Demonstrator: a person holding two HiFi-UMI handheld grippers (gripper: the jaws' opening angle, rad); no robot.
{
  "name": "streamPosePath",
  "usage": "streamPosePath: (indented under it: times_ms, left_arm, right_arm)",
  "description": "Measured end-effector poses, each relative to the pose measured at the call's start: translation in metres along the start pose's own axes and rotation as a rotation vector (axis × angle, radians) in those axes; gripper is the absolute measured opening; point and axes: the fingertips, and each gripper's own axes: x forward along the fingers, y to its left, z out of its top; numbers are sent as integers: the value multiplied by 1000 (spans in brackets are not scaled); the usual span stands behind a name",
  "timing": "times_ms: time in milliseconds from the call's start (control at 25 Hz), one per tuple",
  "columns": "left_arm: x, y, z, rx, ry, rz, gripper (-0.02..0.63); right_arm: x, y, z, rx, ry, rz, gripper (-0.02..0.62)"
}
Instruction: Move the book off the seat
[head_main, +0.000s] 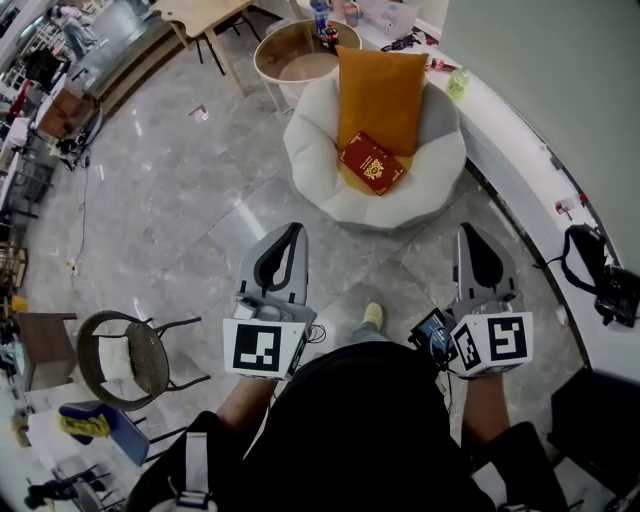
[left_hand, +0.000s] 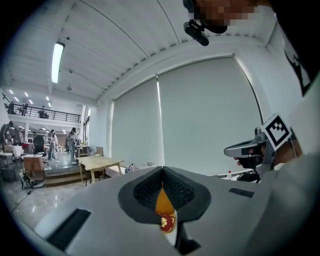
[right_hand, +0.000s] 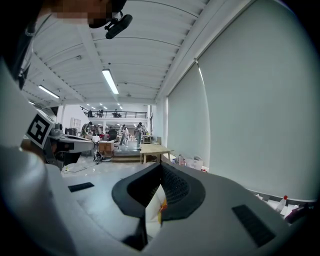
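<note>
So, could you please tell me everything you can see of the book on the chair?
The book is slim, closed and dark red, with a gold emblem on its upward cover. It lies flat and askew on orange fabric at the foot of the upright orange cushion, in the seat of the white padded chair. Nothing else touches it.

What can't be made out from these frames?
- book: the cover print is too small to read in the head view.
- white chair: in the head view, the orange cushion covers the middle of its seat.
- Both gripper views show only a sliver of chair and book, because each gripper's own shut jaws block the rest.
</note>
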Motion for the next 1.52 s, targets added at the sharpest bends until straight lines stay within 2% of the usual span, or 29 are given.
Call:
streamPosePath:
  times_ms: [480, 800, 1240, 1520]
  left_arm:
    - [50, -25, 4, 35, 21, -24, 14]
    - [64, -38, 9, 47, 14, -42, 14]
    - [62, -50, 21, 51, -20, -63, 14]
    - [55, -53, 16, 40, -25, -72, 14]
  right_arm:
    - [26, -49, -6, 49, -8, 9, 14]
    - [28, -75, -6, 69, -25, -24, 14]
    - [16, -73, 0, 95, -48, -53, 12]
    - [14, -64, -2, 74, -51, -35, 14]
